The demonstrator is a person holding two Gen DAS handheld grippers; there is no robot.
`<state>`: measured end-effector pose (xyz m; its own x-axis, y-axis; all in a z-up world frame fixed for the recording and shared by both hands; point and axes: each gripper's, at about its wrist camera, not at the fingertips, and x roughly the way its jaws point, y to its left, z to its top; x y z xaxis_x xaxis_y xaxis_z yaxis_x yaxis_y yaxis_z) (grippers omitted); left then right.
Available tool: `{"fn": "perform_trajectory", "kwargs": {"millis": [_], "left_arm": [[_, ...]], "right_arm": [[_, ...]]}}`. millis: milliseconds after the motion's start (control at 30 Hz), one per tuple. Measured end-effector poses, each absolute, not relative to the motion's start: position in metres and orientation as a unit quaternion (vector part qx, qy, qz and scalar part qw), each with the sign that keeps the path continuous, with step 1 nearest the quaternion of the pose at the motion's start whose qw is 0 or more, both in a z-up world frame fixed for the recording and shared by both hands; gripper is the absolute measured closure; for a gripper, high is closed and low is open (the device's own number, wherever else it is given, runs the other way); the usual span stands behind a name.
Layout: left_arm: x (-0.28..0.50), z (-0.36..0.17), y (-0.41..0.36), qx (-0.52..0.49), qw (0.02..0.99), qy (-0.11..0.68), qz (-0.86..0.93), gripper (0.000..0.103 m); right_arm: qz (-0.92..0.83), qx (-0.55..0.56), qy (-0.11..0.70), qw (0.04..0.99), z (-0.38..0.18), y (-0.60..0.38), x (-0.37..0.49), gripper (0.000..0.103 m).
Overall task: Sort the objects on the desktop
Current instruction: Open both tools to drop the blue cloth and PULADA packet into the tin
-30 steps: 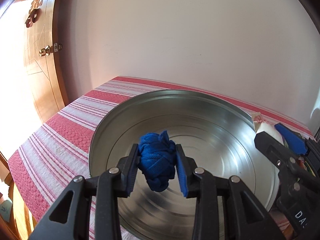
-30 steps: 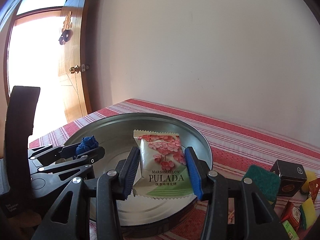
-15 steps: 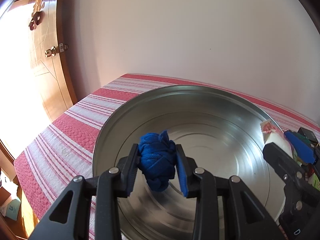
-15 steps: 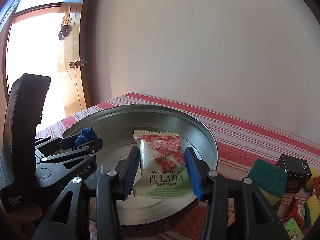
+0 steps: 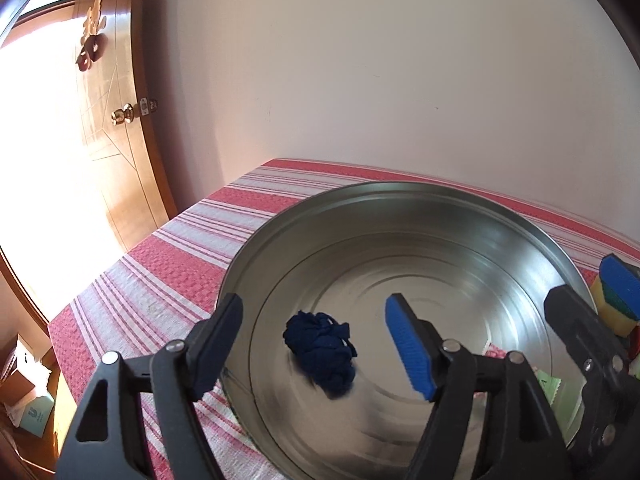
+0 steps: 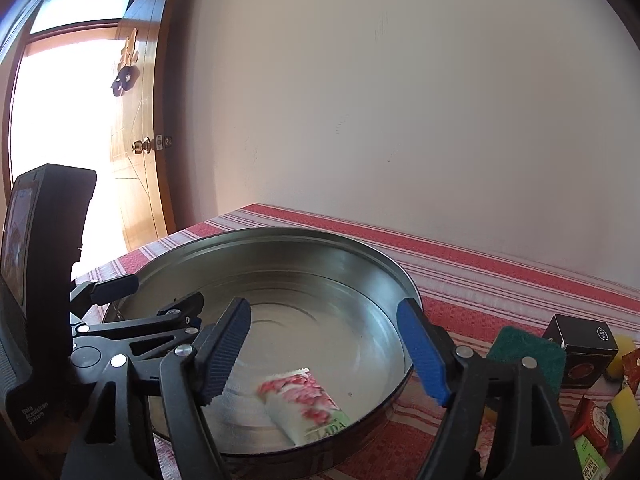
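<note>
The metal pan (image 5: 460, 216) holds 2 items: a blue cloth (image 5: 322, 346) at lower centre of the left view and a packet (image 6: 308, 408), blurred, reading "LADA", at lower centre of the right view. Left gripper (image 5: 320, 340) and right gripper (image 6: 328, 348) both stand apart, gripping nothing; each item lies loose between its tool's fingers.

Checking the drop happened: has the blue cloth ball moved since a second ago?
Yes. The blue cloth ball has left the opened left tongs and dropped down onto the floor of the metal pan.
</note>
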<state>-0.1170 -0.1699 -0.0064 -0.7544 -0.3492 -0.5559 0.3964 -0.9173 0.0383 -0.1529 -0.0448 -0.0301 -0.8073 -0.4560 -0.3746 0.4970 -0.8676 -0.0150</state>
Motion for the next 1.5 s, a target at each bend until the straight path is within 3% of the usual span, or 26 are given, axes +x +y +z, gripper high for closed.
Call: {"fn": "perform_trajectory", "kwargs": {"millis": [100, 267, 433, 1500], "left_arm": [[-0.115, -0.005, -0.171, 0.286, 0.201, 0.048, -0.936, 0.026], [-0.108, 0.001, -0.166, 0.269, 0.212, 0.044, -0.939, 0.013], [-0.1, 0.007, -0.157, 0.25, 0.198, 0.047, -0.947, 0.013], [-0.087, 0.005, -0.105, 0.2, 0.137, 0.05, -0.969, 0.011]], "right_arm": [[-0.954, 0.172, 0.056, 0.239, -0.029, -0.039, -0.151, 0.025], [-0.96, 0.158, 0.046, 0.226, -0.026, -0.03, -0.147, 0.025], [-0.959, 0.172, 0.034, 0.222, -0.025, -0.022, -0.149, 0.021], [-0.973, 0.197, 0.013, 0.119, -0.028, 0.054, -0.14, 0.021]]}}
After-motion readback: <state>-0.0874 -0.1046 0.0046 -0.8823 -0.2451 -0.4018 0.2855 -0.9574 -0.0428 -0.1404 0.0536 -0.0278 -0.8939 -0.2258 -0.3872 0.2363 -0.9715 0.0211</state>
